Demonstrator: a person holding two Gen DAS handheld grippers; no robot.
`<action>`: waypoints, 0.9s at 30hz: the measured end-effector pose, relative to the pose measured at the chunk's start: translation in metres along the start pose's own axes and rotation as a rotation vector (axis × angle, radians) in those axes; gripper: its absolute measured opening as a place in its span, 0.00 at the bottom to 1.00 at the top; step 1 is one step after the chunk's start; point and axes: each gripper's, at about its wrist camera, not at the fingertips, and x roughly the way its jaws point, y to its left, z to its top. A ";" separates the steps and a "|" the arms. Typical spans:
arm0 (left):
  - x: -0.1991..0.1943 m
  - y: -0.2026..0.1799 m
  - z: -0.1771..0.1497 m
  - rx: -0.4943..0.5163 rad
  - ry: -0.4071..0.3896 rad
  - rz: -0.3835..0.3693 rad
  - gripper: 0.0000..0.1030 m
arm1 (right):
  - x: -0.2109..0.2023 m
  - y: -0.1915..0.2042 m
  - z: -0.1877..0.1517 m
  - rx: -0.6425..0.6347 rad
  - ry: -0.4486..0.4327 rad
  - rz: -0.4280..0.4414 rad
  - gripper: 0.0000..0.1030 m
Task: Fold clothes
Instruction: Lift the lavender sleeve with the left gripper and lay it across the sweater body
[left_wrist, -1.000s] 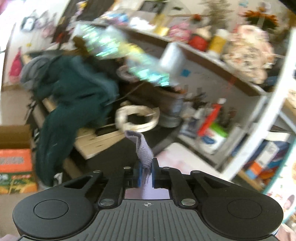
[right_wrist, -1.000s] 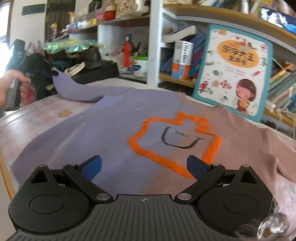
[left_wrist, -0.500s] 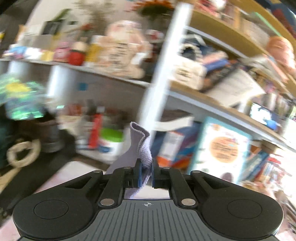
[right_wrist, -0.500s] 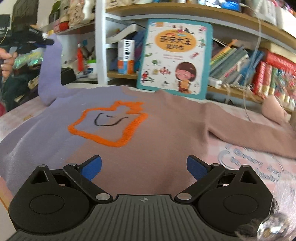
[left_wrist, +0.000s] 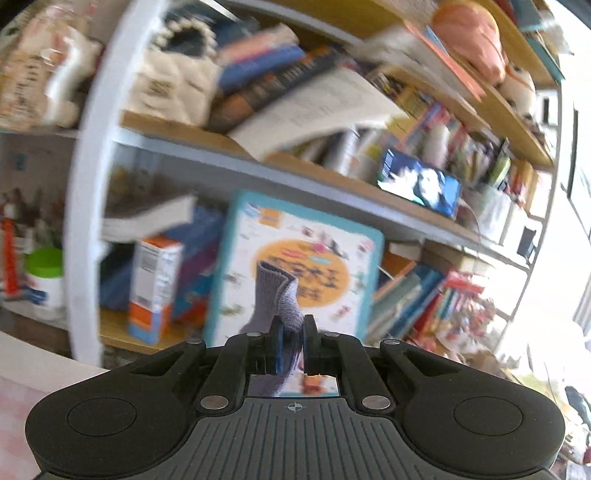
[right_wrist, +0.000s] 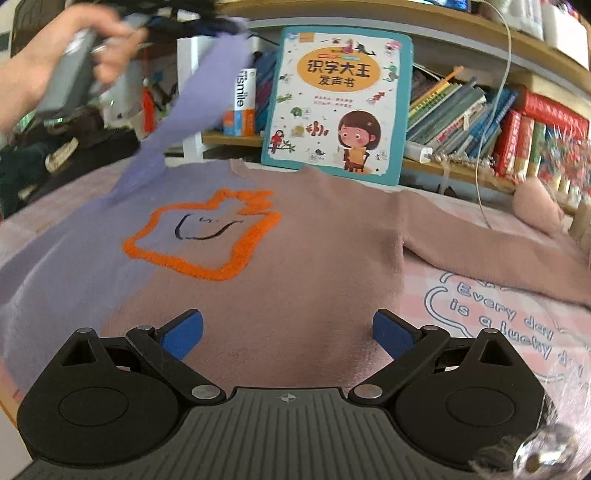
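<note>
A sweater (right_wrist: 314, 258), purple on its left half and dusty pink on its right, lies flat on the table with an orange outline figure (right_wrist: 207, 236) on its chest. My left gripper (left_wrist: 291, 341) is shut on the ribbed purple cuff (left_wrist: 277, 295), held in the air before the bookshelf. In the right wrist view a hand (right_wrist: 48, 70) carries that gripper at the upper left, and the purple sleeve (right_wrist: 195, 107) stretches up from the shoulder to it. My right gripper (right_wrist: 288, 332) is open above the sweater's lower middle, nothing between its fingers. The pink sleeve (right_wrist: 498, 258) lies stretched to the right.
A children's book (right_wrist: 340, 99) leans upright against the bookshelf (right_wrist: 480, 122) just behind the sweater's collar. A pink checked tablecloth (right_wrist: 509, 325) with lettering covers the table. A small pink plush thing (right_wrist: 539, 206) lies at the far right. Dark clutter (right_wrist: 55, 147) crowds the far left.
My left gripper has swung up and to the right with the purple cuff, lifting the sleeve off the table. The right gripper slid right along the sweater, then stopped.
</note>
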 end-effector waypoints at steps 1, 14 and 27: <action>0.006 -0.004 -0.003 0.003 0.012 -0.006 0.08 | 0.000 0.001 0.000 -0.003 0.000 0.000 0.96; 0.066 -0.031 -0.075 -0.036 0.231 -0.059 0.15 | 0.003 -0.006 0.001 0.030 0.013 0.003 0.96; -0.002 -0.049 -0.085 0.183 0.203 -0.184 0.50 | 0.006 -0.001 0.000 0.006 0.036 -0.006 0.96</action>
